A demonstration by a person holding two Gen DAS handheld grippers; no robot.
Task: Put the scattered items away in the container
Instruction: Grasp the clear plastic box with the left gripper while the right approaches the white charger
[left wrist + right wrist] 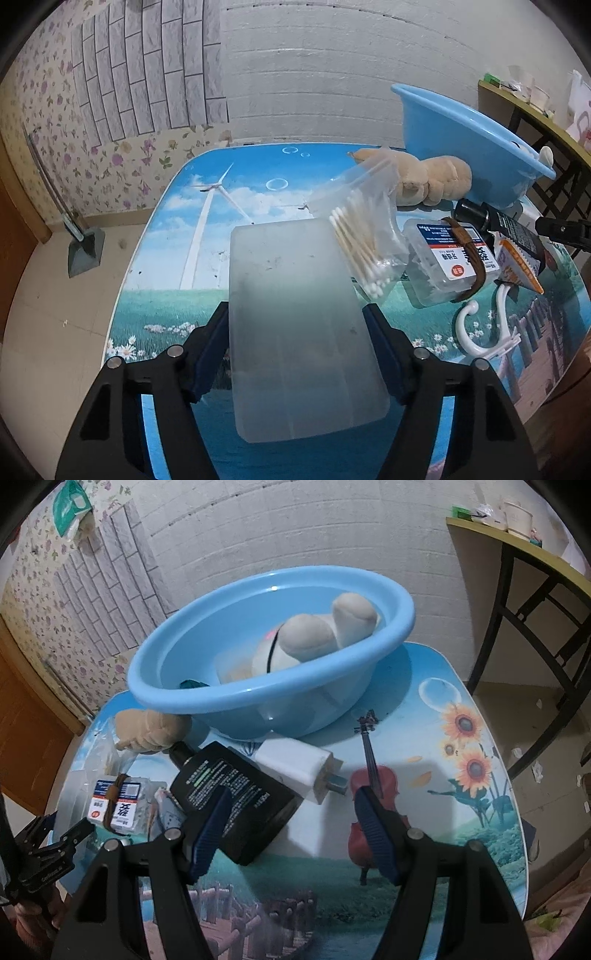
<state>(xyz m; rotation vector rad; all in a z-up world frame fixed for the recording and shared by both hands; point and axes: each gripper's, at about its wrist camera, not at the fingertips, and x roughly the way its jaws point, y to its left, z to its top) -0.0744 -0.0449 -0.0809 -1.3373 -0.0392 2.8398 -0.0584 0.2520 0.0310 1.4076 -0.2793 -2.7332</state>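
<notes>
My left gripper (295,321) is shut on a frosted translucent plastic box (295,325), held above the table. Beside it lie a bag of cotton swabs (365,236), a clear labelled box (447,258) with a brown band, a tan plush (432,181), a white hook (480,328) and a black tube (509,229). The blue basin (266,657) sits at the back with a white plush (314,642) inside. My right gripper (291,827) is open over the table; its left finger overlaps the black tube (236,797). A white charger (299,768) lies next to it.
The picture-printed table (461,812) ends close on the right and front. A dark-framed side table (517,572) stands at the right. A dustpan (83,247) stands on the floor at the left. The left gripper's body shows in the right wrist view (40,849).
</notes>
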